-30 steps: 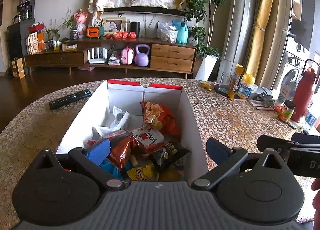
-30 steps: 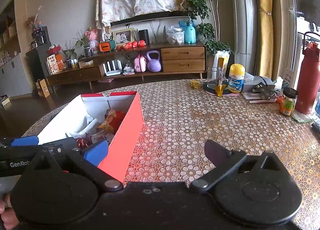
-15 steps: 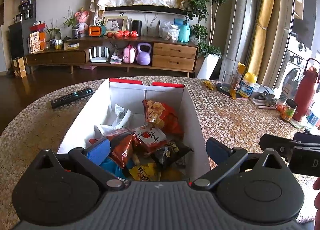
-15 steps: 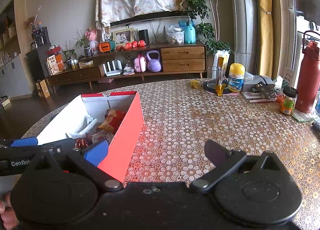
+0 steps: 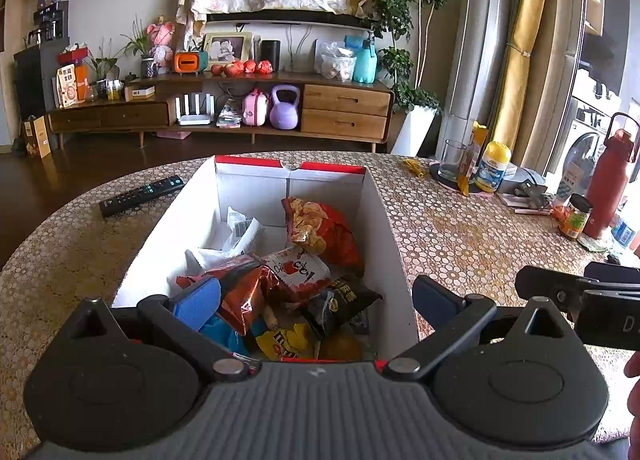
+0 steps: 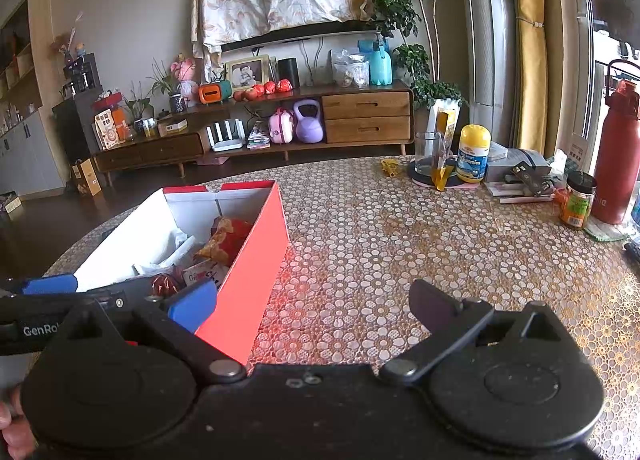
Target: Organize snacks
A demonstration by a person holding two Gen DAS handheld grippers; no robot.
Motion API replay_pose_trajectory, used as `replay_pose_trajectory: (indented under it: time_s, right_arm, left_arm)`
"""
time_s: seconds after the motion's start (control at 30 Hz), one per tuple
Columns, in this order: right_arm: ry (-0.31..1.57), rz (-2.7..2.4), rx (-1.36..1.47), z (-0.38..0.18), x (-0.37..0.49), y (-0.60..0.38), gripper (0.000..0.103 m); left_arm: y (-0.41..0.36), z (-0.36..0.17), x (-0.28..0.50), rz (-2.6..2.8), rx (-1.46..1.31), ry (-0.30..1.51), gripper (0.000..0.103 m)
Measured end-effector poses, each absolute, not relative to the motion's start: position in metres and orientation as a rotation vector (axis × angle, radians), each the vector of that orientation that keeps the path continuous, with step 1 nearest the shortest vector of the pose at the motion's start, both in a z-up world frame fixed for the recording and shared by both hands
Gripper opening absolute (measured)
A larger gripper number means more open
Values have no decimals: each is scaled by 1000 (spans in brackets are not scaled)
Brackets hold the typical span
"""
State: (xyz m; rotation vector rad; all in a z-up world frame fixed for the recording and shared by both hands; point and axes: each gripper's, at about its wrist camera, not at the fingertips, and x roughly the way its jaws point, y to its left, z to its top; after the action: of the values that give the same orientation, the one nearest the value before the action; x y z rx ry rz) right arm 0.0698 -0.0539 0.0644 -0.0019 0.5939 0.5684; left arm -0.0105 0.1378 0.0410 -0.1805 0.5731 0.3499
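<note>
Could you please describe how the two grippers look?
Both are black plastic with round discs at the finger joints. The left gripper has a grey ribbed body, one blue pad and one dark pad. The right gripper has the same pad colours. White letters mark the side of each. No sleeves are visible.

Both grippers black plastic: left gripper [image 5: 316, 300] ribbed grey housing, blue pad; right gripper [image 6: 312, 302] silver pivot screws, white "GenRo" lettering lower left.

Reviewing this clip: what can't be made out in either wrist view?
- Box near end: hidden by left gripper body, left view.
- Snacks beneath the top layer: buried, left view.
- Most box contents: hidden behind red wall, right view.
- Jar label: too small.
</note>
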Motion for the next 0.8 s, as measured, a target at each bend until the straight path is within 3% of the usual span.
replay_pose_trajectory:
  time_s: [0.8]
  right_arm:
    - [598, 569, 0, 64, 70, -54, 103]
  left_arm:
    - [136, 42, -10, 343, -175, 575, 103]
